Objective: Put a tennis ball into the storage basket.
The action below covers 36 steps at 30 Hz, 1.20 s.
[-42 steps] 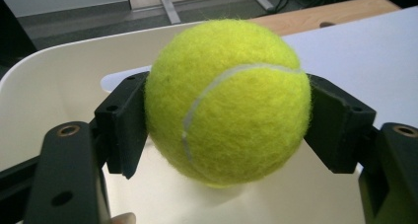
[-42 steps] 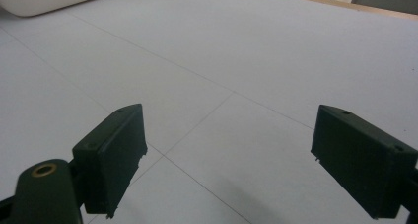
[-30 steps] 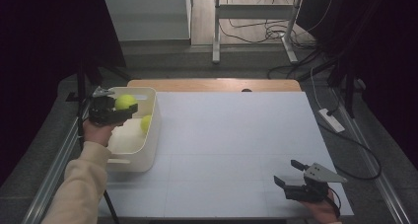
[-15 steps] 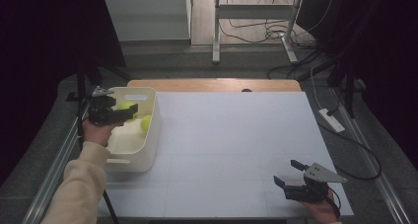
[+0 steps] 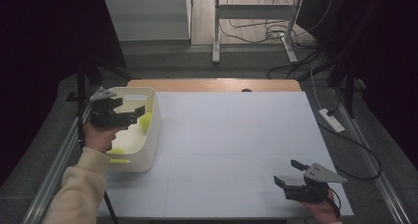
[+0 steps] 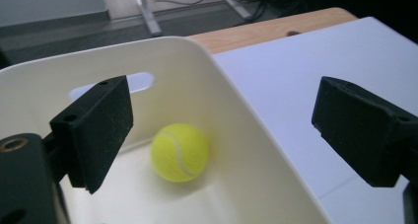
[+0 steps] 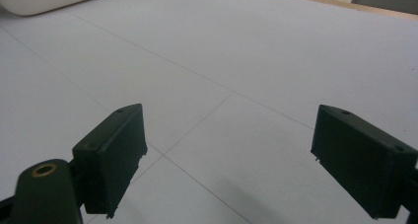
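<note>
Tennis ball [image 6: 179, 152], round and fuzzy yellow-green with a pale curved seam, lies loose on the floor of the cream plastic bin [image 5: 149, 150], at about 12 o'clock from your left gripper [image 5: 129, 115] and below it. In the left gripper view the ball sits against the bin's smooth curved inner wall, lower than the two jaws and touching neither. In the high view more yellow-green shows in the bin: one ball [image 5: 145, 121] by the wall nearest the table's middle, and another patch [image 5: 117, 151] at the near end, close to your sleeve.

Your left gripper's jaws have just been opening and now stand wide apart with nothing between their flat, matte black pads. You hold it over the bin, which sits at 9 o'clock on the table [image 5: 231, 135]. The bin has rounded corners and a slotted handle hole in its far wall.

Your right gripper [image 5: 290, 177] rests at about 5 o'clock on the table, well apart from the bin. Its jaws also stand apart, empty, over the smooth white tabletop with its thin grid lines.
</note>
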### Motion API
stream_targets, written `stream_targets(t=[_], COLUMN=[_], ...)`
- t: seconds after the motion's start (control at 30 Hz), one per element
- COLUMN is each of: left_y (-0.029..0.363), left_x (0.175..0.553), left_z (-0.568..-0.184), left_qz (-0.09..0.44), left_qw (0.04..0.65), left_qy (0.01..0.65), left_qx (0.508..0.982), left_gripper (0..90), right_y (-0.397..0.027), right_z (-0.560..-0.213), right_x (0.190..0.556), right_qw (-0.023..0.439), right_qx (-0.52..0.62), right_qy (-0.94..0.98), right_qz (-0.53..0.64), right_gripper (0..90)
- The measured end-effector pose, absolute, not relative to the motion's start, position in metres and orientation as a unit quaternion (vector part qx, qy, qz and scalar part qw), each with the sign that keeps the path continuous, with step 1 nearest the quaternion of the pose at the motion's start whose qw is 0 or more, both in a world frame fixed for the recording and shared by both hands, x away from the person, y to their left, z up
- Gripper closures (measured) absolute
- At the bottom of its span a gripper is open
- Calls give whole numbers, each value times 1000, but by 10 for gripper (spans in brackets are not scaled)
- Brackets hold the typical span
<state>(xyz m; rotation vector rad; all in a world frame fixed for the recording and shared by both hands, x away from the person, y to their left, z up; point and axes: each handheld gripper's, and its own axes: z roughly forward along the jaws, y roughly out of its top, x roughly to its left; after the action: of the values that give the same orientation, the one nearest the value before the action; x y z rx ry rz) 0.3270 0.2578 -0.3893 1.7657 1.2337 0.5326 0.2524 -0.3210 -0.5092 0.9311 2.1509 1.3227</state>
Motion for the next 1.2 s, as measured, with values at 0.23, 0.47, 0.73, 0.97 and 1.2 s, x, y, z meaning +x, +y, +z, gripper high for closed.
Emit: stream_targets(t=[0.23,0.47,0.73,0.97,1.2], left_y=[241,225,204,186,176], left_x=[311,298,279,265,255], left_z=[-389,-393,-398,-407,-420], left_qz=[196,169,171,157,145], left_qw=[467,485,509,512,512], left_qy=[458,423,375,343,335], left_qx=[730,747,756,772,777], left_gripper=[106,109,113,113,112], right_y=[-321,-321,-321,-321,-321], right_z=[-509,-509,-509,-508,-509], right_x=[252,252,252,252,251], right_qw=[224,224,224,225,224], right_qx=[337,336,336,335,335], right_qy=[779,779,779,779,779], right_qz=[479,479,479,480,480], right_gripper=[132,131,131,131,132])
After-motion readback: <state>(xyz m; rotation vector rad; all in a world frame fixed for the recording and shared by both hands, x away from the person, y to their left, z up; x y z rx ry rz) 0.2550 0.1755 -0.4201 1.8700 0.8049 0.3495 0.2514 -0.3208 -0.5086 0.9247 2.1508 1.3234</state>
